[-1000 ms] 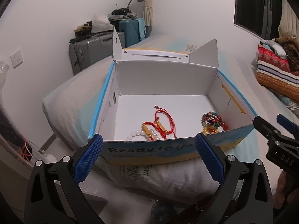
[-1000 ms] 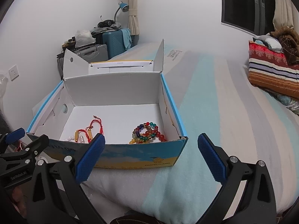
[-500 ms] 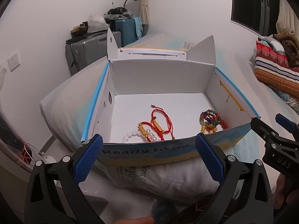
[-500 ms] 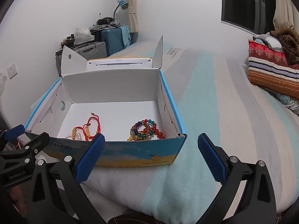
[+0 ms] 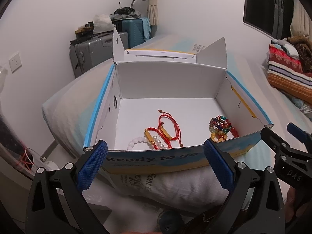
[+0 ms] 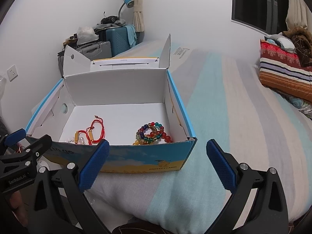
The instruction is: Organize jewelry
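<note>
- Both hand-held grippers are held just short of the near wall of the box: the left gripper [image 5: 155, 164] and the right gripper [image 6: 158, 162] are each spread wide, blue pads far apart, and nothing is gripped by either.
- An open white cardboard box with a blue-and-yellow printed outside [image 5: 167, 81] is seen resting on a pale striped bed [image 6: 224, 101], its lid folded back.
- Inside, near the front wall, a pair of red cord bracelets with gold tube beads [image 5: 165, 128] is seen lying over a white pearl-bead bracelet [image 5: 136, 141]; the three are touching and partly tangled.
- A heap of multicoloured glass-bead bracelets [image 6: 153, 133] is seen apart from them, toward the box's right wall.
- No jewelry is visible on the bed outside the box, so the gathering step is judged done.
- Untangling the red and white pieces, if that is wanted, and closing the lid are judged still to be done.
</note>
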The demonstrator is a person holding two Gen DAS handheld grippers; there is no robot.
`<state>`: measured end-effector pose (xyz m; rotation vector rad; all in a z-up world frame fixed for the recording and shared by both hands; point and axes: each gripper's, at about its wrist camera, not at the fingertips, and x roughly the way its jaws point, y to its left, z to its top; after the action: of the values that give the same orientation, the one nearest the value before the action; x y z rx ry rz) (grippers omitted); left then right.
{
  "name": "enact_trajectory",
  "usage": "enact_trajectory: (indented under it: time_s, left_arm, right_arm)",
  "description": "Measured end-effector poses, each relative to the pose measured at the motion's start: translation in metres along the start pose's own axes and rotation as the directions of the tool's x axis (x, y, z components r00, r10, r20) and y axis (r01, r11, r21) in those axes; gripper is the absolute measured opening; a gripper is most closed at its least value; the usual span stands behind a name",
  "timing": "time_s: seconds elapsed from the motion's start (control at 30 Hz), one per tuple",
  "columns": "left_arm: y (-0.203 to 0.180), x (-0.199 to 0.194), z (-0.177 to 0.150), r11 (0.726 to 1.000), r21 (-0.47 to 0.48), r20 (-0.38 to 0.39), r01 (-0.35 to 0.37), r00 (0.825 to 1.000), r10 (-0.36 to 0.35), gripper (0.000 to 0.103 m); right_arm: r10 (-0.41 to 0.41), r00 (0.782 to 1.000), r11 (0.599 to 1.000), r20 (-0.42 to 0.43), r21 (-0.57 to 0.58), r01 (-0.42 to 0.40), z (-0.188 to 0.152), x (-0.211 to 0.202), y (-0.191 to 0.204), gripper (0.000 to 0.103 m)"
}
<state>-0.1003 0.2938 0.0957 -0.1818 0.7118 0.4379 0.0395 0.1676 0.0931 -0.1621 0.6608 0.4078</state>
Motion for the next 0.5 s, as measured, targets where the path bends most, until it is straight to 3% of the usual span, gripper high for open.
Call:
enact_trajectory:
  time_s: [0.5]
  left_arm:
    - [-0.0011,-0.0008,-0.0013,1.0,-0.003,-0.005,0.017,1.0,-0.017,0.097]
  right_arm:
    - [0.002,1.0,1.0,-0.008,0.004,-0.002,-0.0021,0.0039,0.0025,0.095]
